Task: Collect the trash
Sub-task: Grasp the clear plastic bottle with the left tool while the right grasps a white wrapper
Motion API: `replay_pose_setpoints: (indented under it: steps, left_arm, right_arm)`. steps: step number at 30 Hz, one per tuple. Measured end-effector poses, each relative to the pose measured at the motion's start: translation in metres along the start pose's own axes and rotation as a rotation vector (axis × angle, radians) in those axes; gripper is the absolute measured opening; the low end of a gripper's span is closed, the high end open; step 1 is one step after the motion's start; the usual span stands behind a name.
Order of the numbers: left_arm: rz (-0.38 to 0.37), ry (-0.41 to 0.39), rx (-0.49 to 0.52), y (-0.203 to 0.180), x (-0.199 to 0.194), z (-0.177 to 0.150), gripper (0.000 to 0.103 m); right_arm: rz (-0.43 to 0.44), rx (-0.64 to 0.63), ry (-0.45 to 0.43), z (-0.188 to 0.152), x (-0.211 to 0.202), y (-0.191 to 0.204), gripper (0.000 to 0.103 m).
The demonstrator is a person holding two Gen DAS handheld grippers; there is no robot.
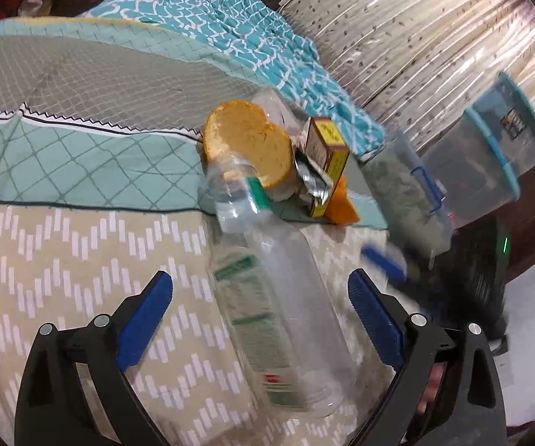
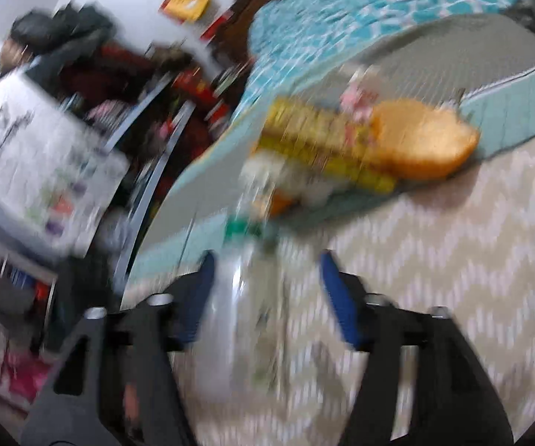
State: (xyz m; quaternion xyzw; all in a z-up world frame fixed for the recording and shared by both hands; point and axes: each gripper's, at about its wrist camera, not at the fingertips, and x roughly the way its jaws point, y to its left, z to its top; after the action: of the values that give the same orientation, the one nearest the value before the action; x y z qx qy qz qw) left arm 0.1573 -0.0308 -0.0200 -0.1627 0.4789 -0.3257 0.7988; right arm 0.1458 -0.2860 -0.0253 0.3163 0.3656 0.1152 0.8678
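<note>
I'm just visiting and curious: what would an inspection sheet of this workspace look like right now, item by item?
Surface: bed with beige zigzag sheet; teal checked blanket behind.
Job's things: clear plastic bottle lying on the sheet, green cap pointing away; yellow carton, crumpled foil wrapper, orange round piece piled behind it.
Clutter: lidded plastic containers at the bed's edge.
Grippers: left gripper open, bottle between its jaws, untouched; right gripper open around the bottle too, picture blurred.
Cables: nothing seen.
Surroundings: striped curtain; crowded shelves, blurred.
</note>
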Motion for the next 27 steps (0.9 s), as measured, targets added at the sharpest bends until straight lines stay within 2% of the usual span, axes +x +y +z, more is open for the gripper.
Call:
replay_pose_setpoints:
  steps: [3, 5, 8, 12, 13, 14, 15, 16, 23, 25, 27]
  left_arm:
    - [0.05, 0.013, 0.049, -0.016, 0.003, -0.013, 0.094]
    - [0.052, 0.034, 0.063, -0.023, 0.009, -0.021, 0.094]
    - [0.084, 0.08, 0.066, -0.027, 0.024, -0.029, 0.094]
    - [0.115, 0.099, 0.054, -0.026, 0.035, -0.031, 0.094]
    - [0.133, 0.105, 0.054, -0.025, 0.038, -0.031, 0.094]
    - [0.138, 0.1, 0.06, -0.026, 0.039, -0.032, 0.093]
    - [0.155, 0.095, 0.073, -0.028, 0.038, -0.032, 0.09]
    - [0.159, 0.096, 0.083, -0.029, 0.038, -0.033, 0.081]
    - [0.079, 0.119, 0.092, -0.01, 0.011, -0.039, 0.074]
    - [0.098, 0.105, 0.126, -0.004, -0.006, -0.044, 0.072]
    - [0.103, 0.097, 0.135, 0.003, -0.019, -0.049, 0.071]
  right_arm:
    - [0.003, -0.01, 0.035, 0.015, 0.019, 0.007, 0.07]
    - [0.041, 0.053, 0.089, 0.022, 0.038, 0.002, 0.07]
    - [0.062, 0.162, 0.108, 0.031, 0.059, -0.011, 0.07]
    - [0.122, 0.333, 0.127, 0.032, 0.079, -0.036, 0.071]
    - [0.139, 0.359, 0.141, 0.031, 0.082, -0.041, 0.064]
    - [0.159, 0.364, 0.158, 0.028, 0.083, -0.042, 0.04]
    - [0.191, 0.364, 0.184, 0.024, 0.083, -0.043, 0.03]
    - [0.206, 0.354, 0.193, 0.019, 0.079, -0.041, 0.023]
    - [0.211, 0.183, 0.249, -0.028, 0.024, -0.025, 0.018]
    - [0.182, 0.118, 0.258, -0.043, 0.004, -0.024, 0.018]
    - [0.111, 0.046, 0.247, -0.06, -0.02, -0.029, 0.018]
